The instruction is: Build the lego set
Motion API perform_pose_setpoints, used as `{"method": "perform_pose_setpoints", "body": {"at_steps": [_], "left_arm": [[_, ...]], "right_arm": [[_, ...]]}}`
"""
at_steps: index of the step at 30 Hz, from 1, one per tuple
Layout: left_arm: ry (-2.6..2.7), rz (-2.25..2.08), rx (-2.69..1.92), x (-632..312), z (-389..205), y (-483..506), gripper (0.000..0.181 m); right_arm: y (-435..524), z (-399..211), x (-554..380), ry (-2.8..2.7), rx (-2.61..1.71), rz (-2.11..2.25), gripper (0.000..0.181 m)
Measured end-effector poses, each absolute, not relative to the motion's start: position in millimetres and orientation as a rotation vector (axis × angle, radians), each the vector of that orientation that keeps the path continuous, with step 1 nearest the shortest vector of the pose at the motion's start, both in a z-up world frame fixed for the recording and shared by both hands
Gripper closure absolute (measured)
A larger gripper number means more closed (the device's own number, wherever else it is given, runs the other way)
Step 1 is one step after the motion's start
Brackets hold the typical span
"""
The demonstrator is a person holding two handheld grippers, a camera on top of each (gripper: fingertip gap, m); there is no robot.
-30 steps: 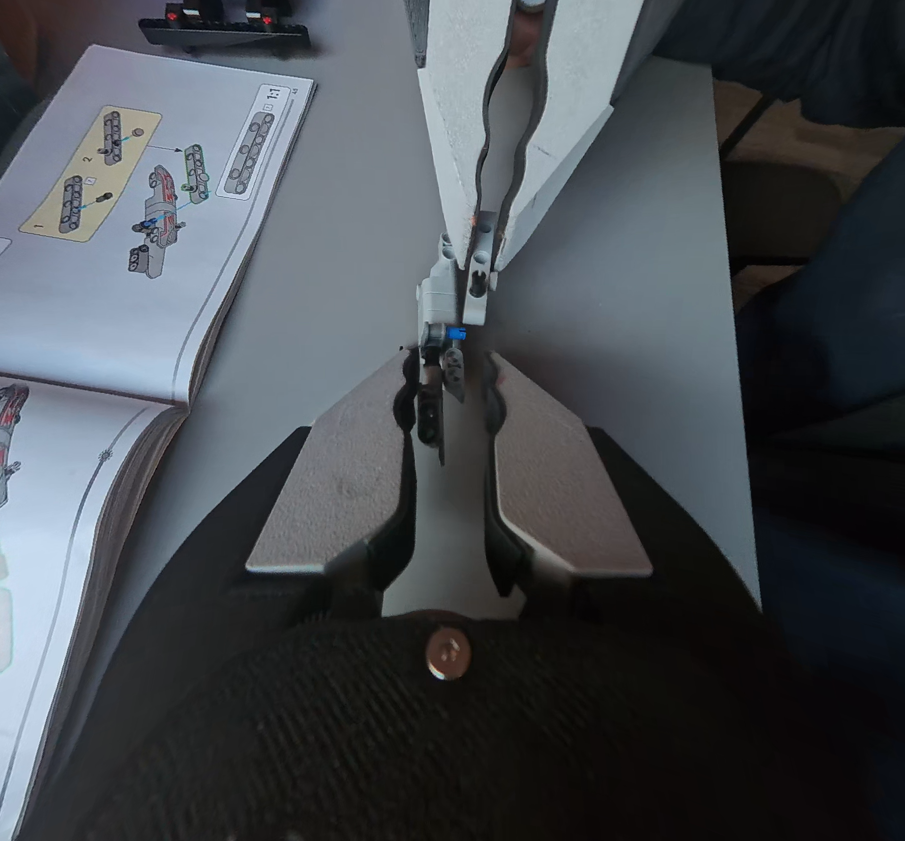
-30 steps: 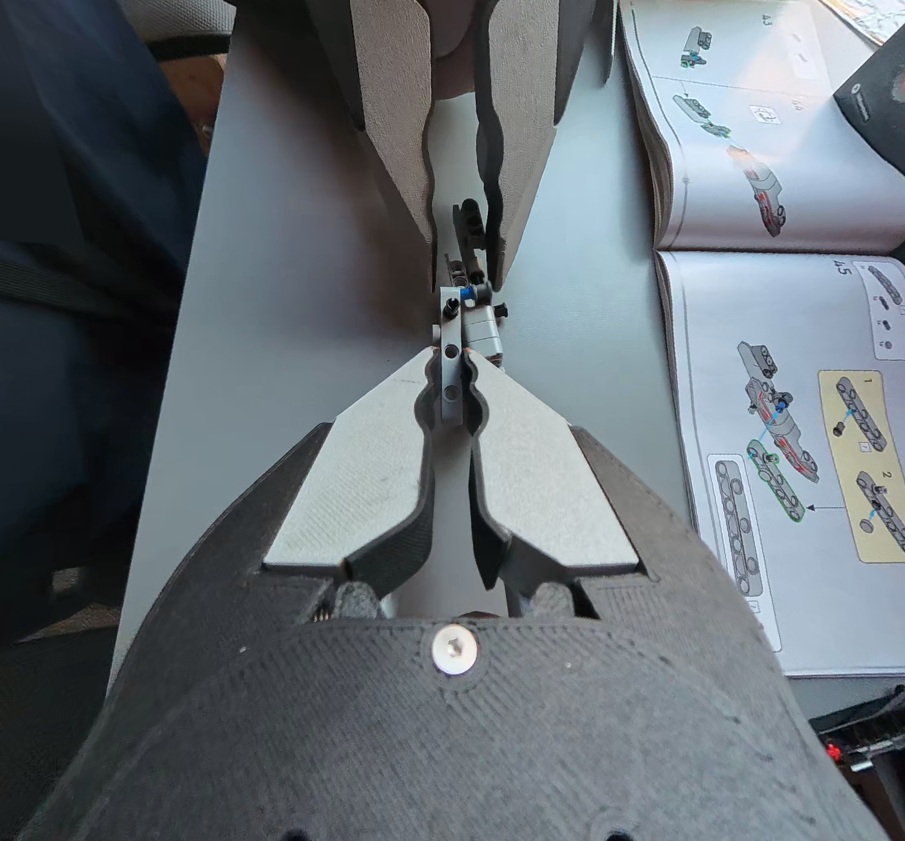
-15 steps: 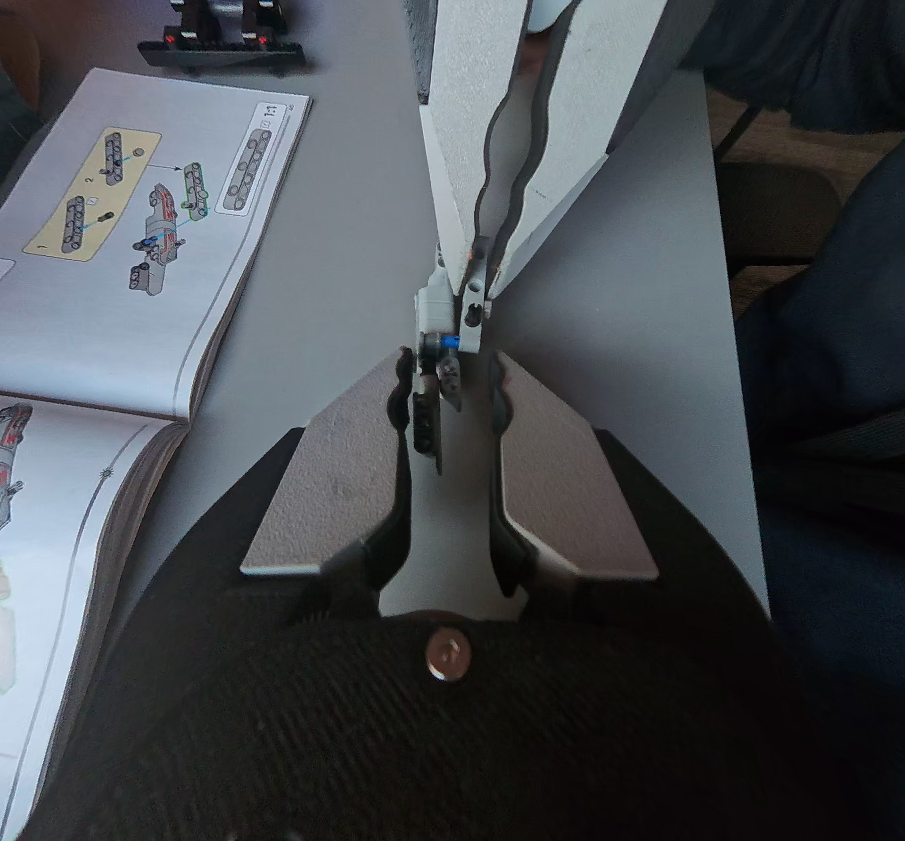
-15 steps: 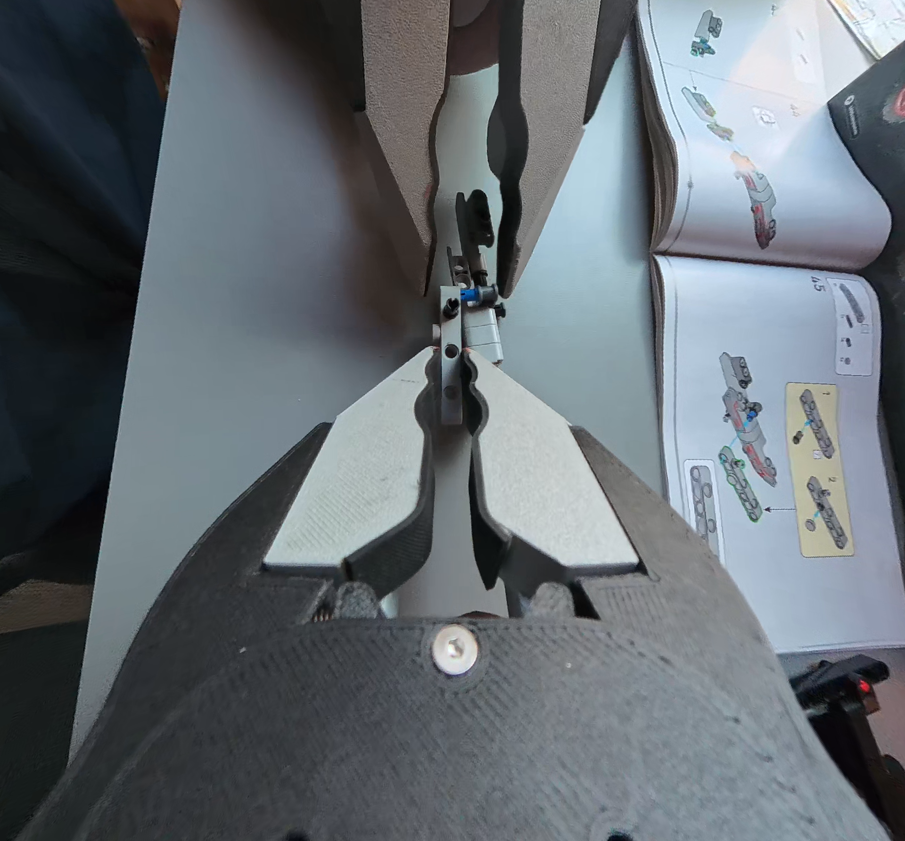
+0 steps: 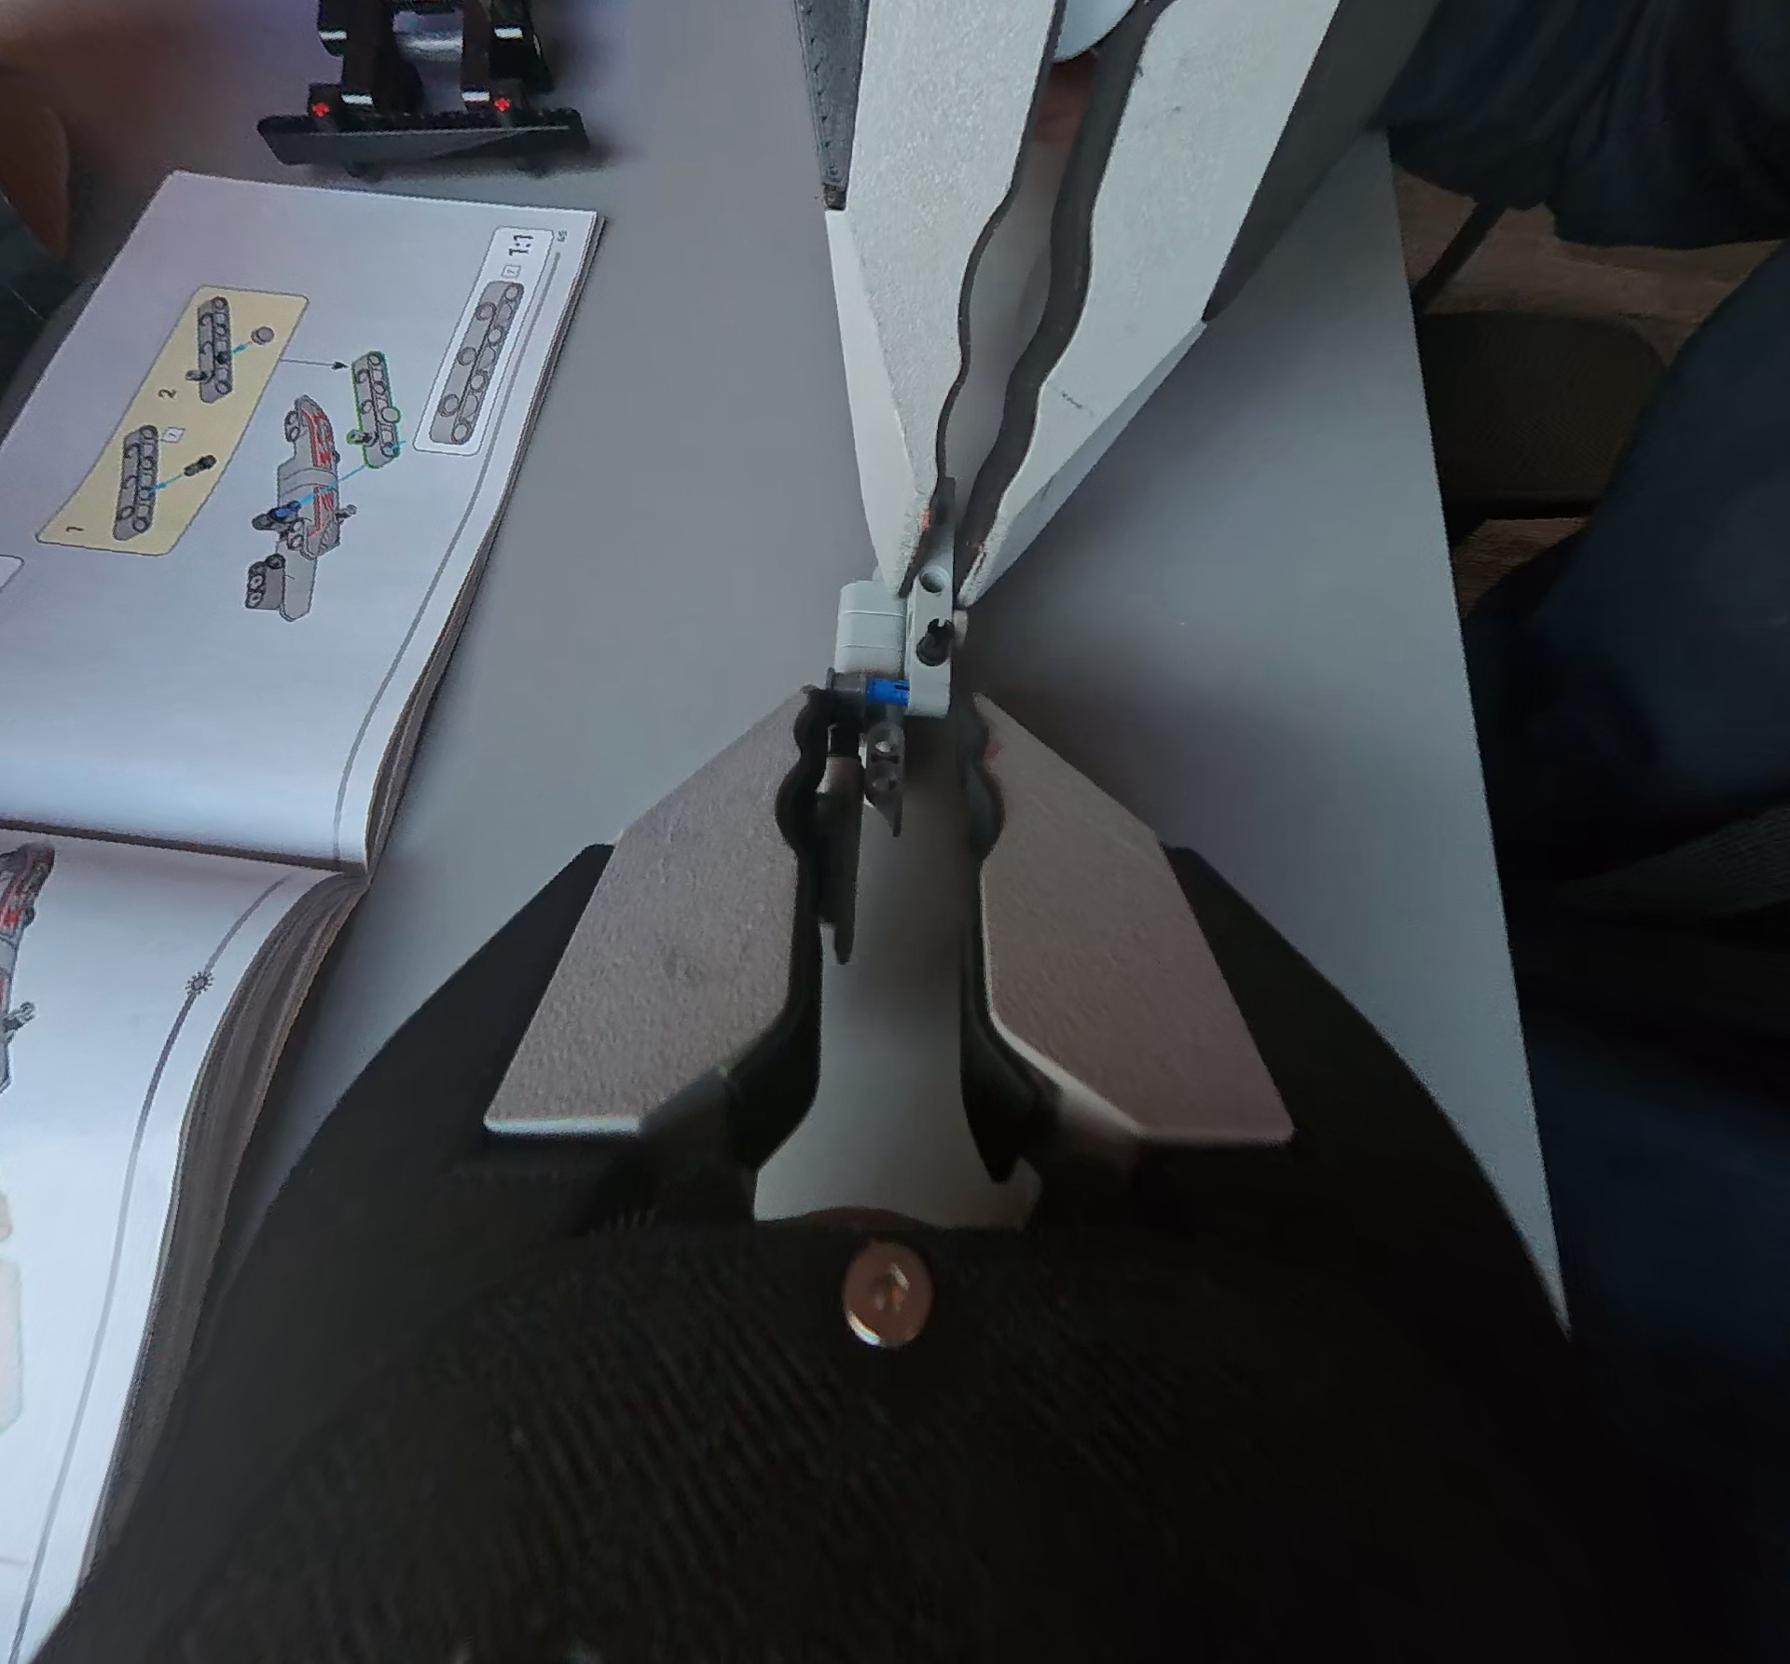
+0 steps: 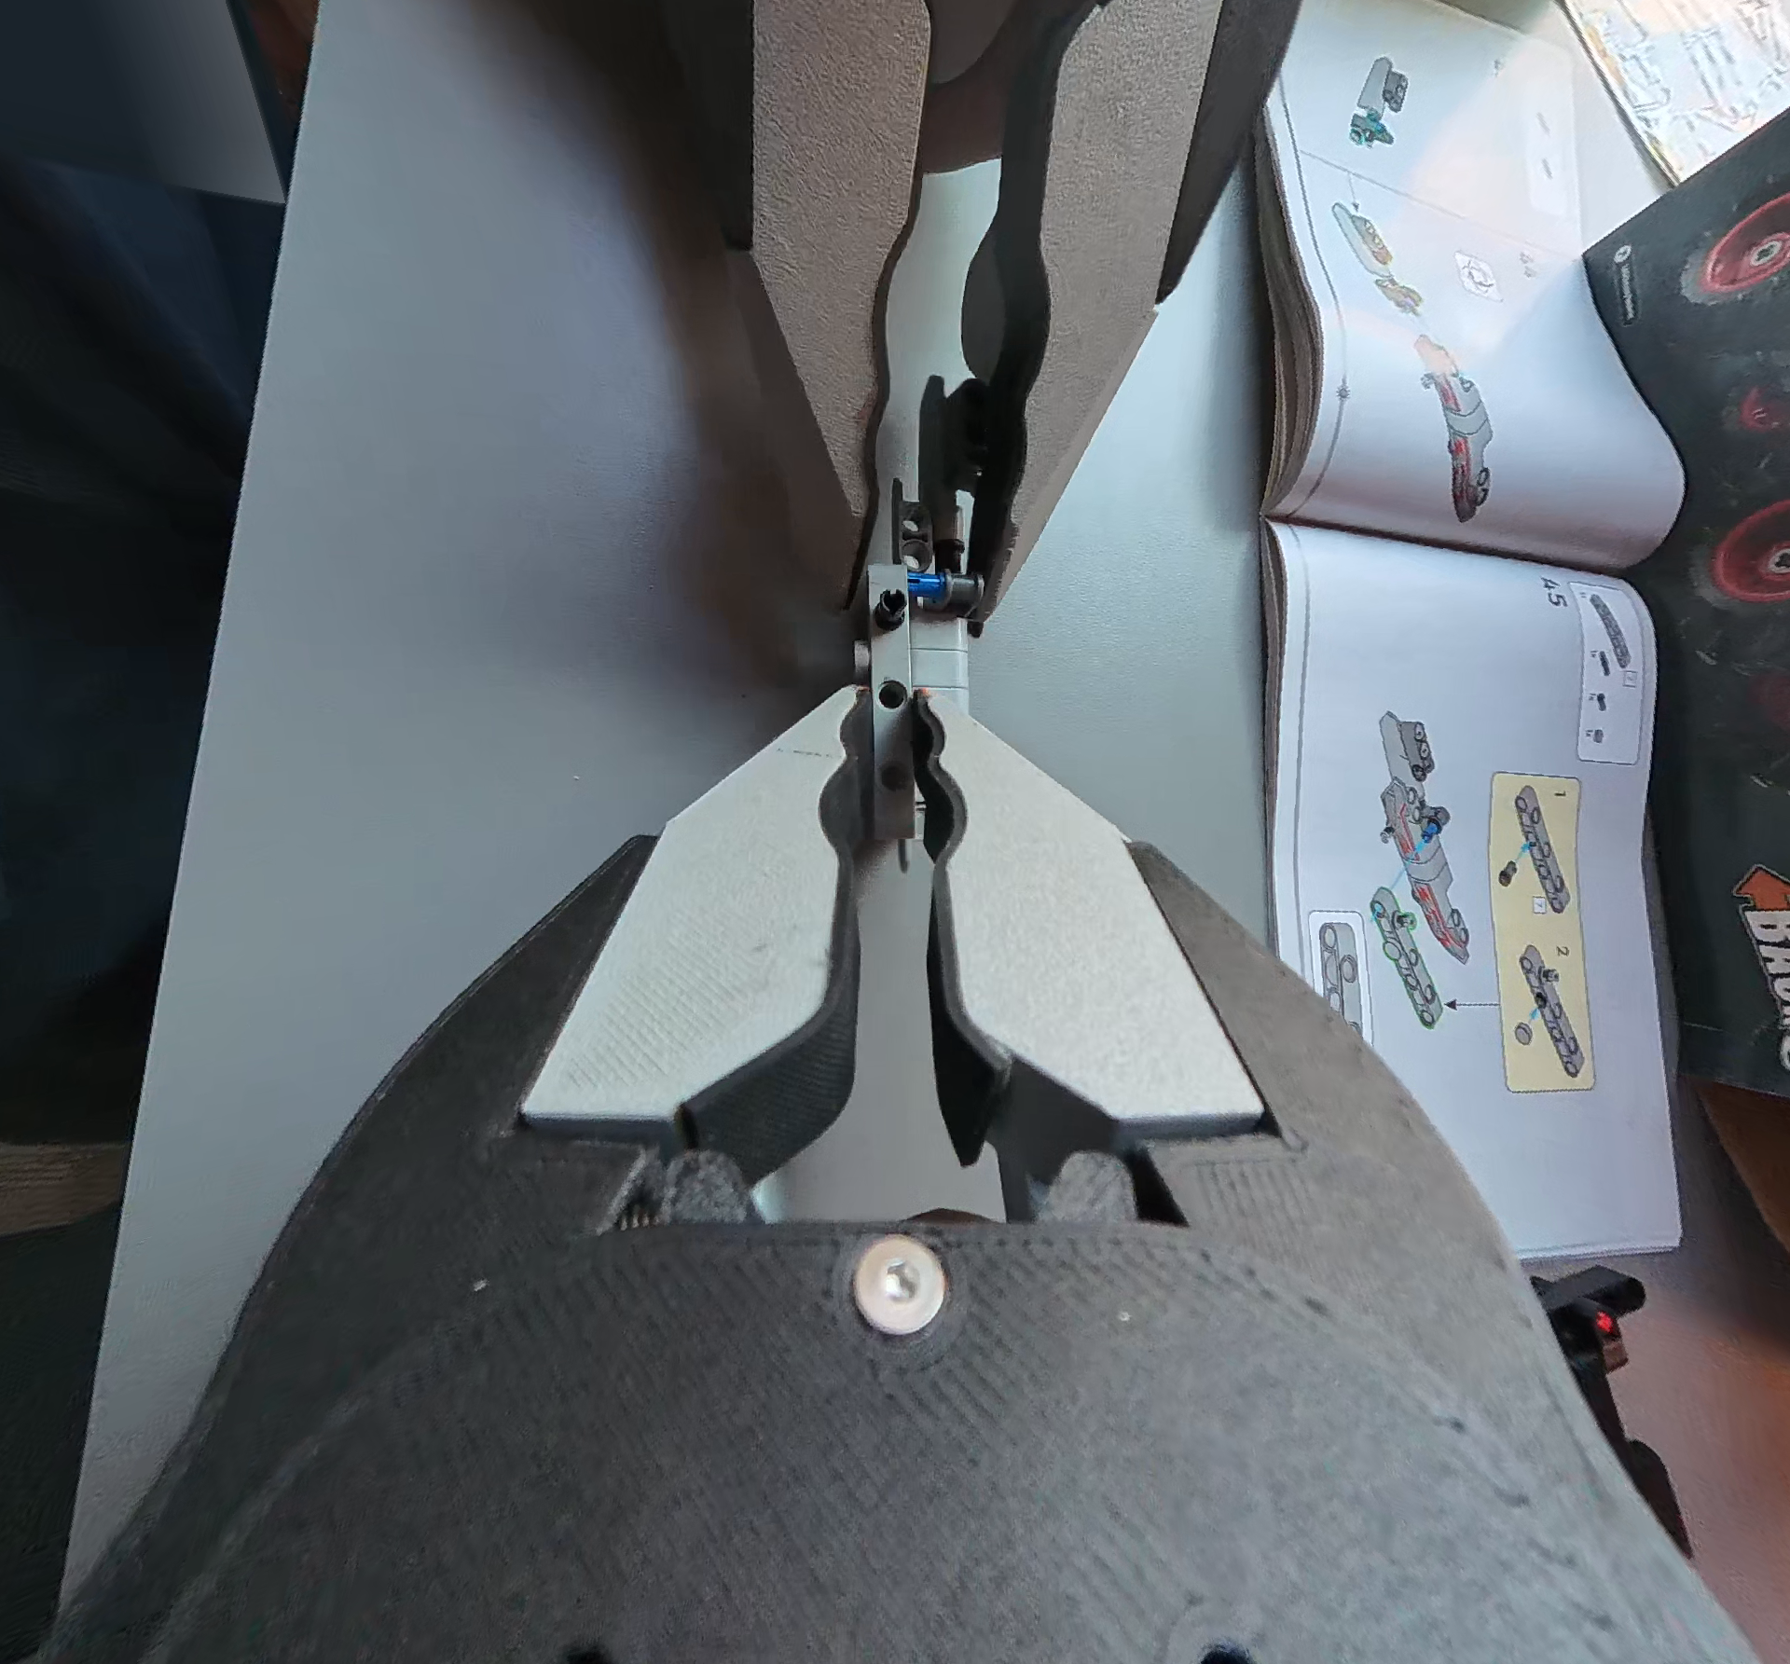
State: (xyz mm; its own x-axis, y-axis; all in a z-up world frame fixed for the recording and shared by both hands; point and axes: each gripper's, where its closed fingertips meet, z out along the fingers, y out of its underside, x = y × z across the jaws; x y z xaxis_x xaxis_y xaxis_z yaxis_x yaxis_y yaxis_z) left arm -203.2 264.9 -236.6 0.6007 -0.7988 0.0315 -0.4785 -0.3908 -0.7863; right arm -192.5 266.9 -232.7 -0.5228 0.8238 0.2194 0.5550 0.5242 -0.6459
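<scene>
Both claws met tip to tip above the grey table (image 5: 678, 475). Right claw (image 6: 896, 751) pinched the light grey beam (image 6: 891, 697) of a small lego assembly (image 5: 896, 649). Left claw (image 5: 886, 746) stood spread, its fingers apart, the assembly's dark piece (image 5: 841, 843) lying against one finger. An open instruction booklet (image 5: 242, 552) lay beside them, with a black lego model (image 5: 426, 68) farther off.
</scene>
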Motion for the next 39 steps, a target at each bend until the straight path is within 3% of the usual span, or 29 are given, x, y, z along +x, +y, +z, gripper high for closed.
{"method": "perform_pose_setpoints", "body": {"at_steps": [39], "left_arm": [[0.97, -0.505, -2.014, -204.9, -231.2, 266.4, 0.159]], "right_arm": [[270.0, -233.0, -192.6, -2.238, -1.124, 0.697, 0.176]]}}
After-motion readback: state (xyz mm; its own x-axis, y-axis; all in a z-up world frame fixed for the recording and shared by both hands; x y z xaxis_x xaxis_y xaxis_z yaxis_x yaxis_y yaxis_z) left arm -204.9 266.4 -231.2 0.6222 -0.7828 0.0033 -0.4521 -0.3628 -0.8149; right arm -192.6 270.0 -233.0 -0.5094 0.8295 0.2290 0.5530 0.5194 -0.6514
